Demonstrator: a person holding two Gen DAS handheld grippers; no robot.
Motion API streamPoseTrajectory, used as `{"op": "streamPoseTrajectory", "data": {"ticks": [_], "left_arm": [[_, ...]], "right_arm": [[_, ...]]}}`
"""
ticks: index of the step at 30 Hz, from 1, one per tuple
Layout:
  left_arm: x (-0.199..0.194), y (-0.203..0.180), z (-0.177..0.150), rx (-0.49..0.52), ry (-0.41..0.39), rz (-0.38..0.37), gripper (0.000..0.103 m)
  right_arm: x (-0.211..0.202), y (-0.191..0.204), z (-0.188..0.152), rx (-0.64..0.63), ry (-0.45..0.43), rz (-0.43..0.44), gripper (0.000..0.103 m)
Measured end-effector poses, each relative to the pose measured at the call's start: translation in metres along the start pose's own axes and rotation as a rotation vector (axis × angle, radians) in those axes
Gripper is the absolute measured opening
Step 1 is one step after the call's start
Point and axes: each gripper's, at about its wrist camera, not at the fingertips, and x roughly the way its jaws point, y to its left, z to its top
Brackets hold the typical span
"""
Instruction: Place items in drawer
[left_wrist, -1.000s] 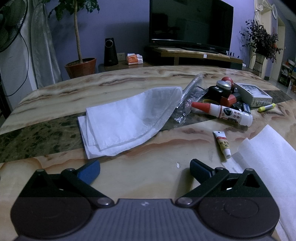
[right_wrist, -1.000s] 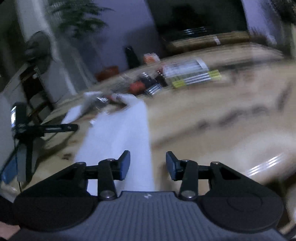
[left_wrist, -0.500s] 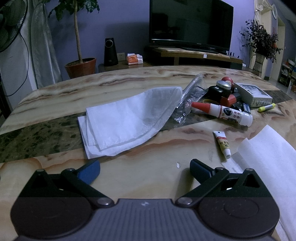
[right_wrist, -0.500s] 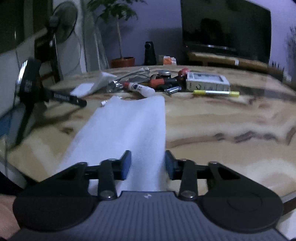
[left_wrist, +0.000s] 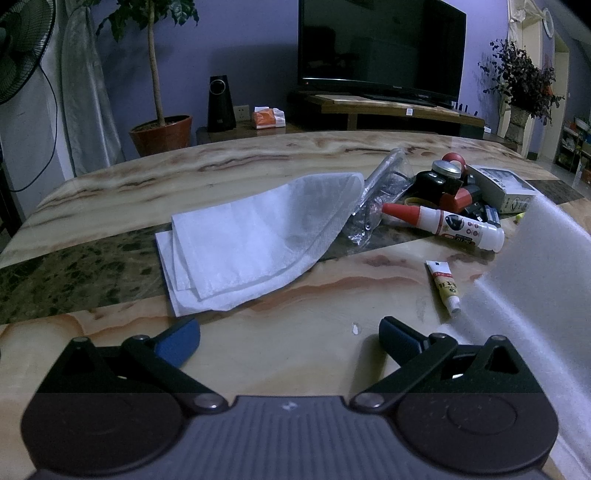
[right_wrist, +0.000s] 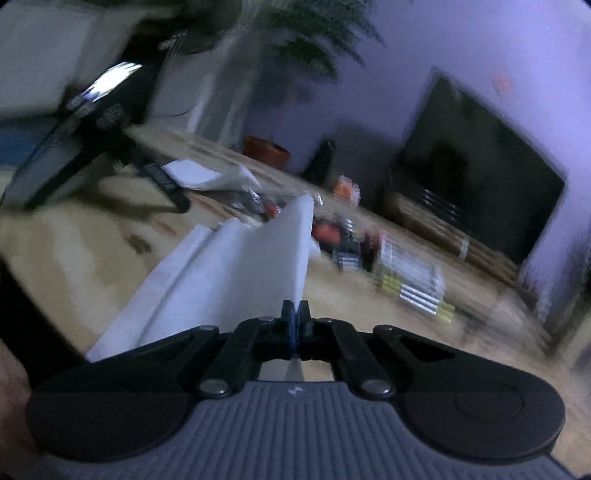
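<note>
On the marble table (left_wrist: 110, 206), the right gripper (right_wrist: 294, 314) had just closed, pinching the white foam sheet (right_wrist: 258, 273); the left gripper (left_wrist: 290, 332) hovered, jaws spread and empty.

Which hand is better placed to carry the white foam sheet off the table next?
Right. The right tool has just closed on the white foam sheet, lifting its edge. The left tool is open, over bare table.

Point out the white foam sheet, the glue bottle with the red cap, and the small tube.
white foam sheet (right_wrist: 258, 266), right wrist view, its lifted middle
glue bottle (left_wrist: 454, 223), left wrist view, its white body
small tube (left_wrist: 445, 284), left wrist view, its printed middle
</note>
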Motion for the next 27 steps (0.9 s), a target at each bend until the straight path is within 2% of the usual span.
{"op": "streamPoseTrajectory", "data": {"ticks": [3,5,9,12,16,20,24,25,26,27], "left_arm": [[0.000,0.000,0.000,0.000,0.000,0.000,0.103],[0.000,0.000,0.000,0.000,0.000,0.000,0.103],[0.000,0.000,0.000,0.000,0.000,0.000,0.103],[0.000,0.000,0.000,0.000,0.000,0.000,0.103],[0.000,0.000,0.000,0.000,0.000,0.000,0.103],[0.000,0.000,0.000,0.000,0.000,0.000,0.103],[0.000,0.000,0.000,0.000,0.000,0.000,0.103],[0.000,0.000,0.000,0.000,0.000,0.000,0.103],[0.000,0.000,0.000,0.000,0.000,0.000,0.103],[0.000,0.000,0.000,0.000,0.000,0.000,0.103]], "right_arm": [[-0.002,0.027,0.007,-0.176,-0.053,0.006,0.002],[-0.001,0.041,0.007,-0.250,-0.068,0.031,0.002],[0.008,0.062,0.000,-0.354,-0.036,0.059,0.002],[0.017,0.058,0.002,-0.285,0.039,0.105,0.002],[0.024,0.047,0.011,-0.166,0.087,0.161,0.003],[0.029,0.039,0.016,-0.061,0.112,0.189,0.004],[0.033,0.023,0.014,0.102,0.139,0.251,0.007],[0.033,0.017,0.013,0.156,0.144,0.280,0.020],[0.034,0.011,0.013,0.209,0.149,0.309,0.040],[0.035,0.005,0.012,0.262,0.153,0.338,0.048]]}}
